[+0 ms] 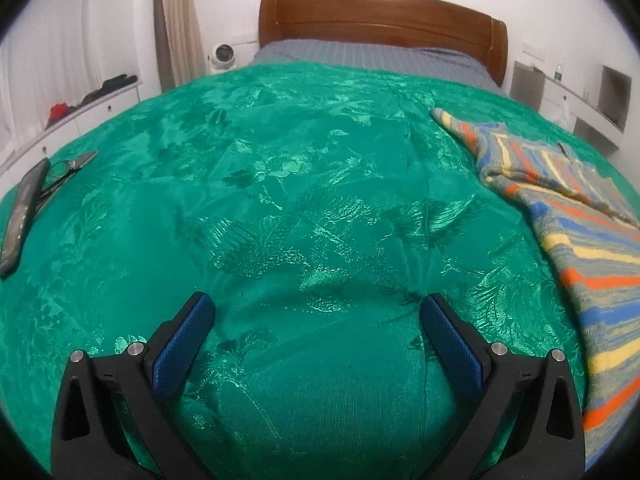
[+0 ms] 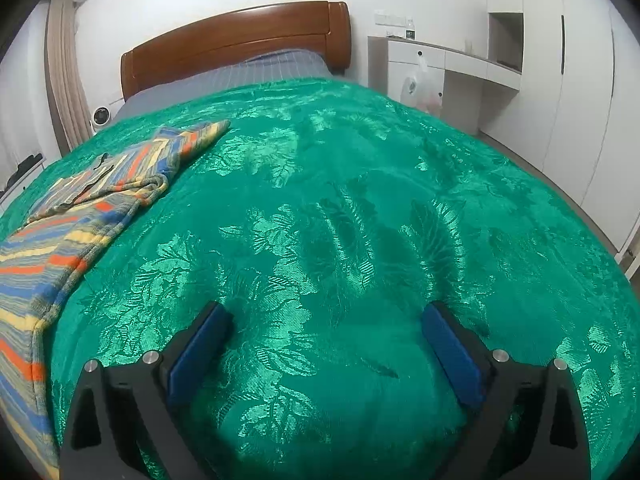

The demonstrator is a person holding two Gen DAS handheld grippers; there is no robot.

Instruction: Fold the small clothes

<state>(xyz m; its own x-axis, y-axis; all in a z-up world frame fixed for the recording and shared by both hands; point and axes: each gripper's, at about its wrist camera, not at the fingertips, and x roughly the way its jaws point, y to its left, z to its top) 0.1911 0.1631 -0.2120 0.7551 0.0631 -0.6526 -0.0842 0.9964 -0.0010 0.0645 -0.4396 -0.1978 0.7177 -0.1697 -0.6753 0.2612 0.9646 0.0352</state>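
A striped knit garment point(image 1: 580, 216) in grey, blue, orange and yellow lies spread on the green bedspread point(image 1: 300, 200), at the right edge of the left wrist view. It also shows at the left of the right wrist view point(image 2: 72, 216), with one sleeve stretched toward the headboard. My left gripper point(image 1: 318, 308) is open and empty over bare bedspread, left of the garment. My right gripper point(image 2: 326, 316) is open and empty over the bedspread point(image 2: 360, 220), right of the garment. Neither gripper touches the garment.
A dark phone point(image 1: 22, 216) and a pair of scissors point(image 1: 68, 170) lie at the bed's left edge. A wooden headboard point(image 1: 380, 20) and grey sheet point(image 1: 368, 56) are at the far end. White cabinets point(image 2: 560, 80) stand to the right, a low white shelf point(image 1: 60, 120) to the left.
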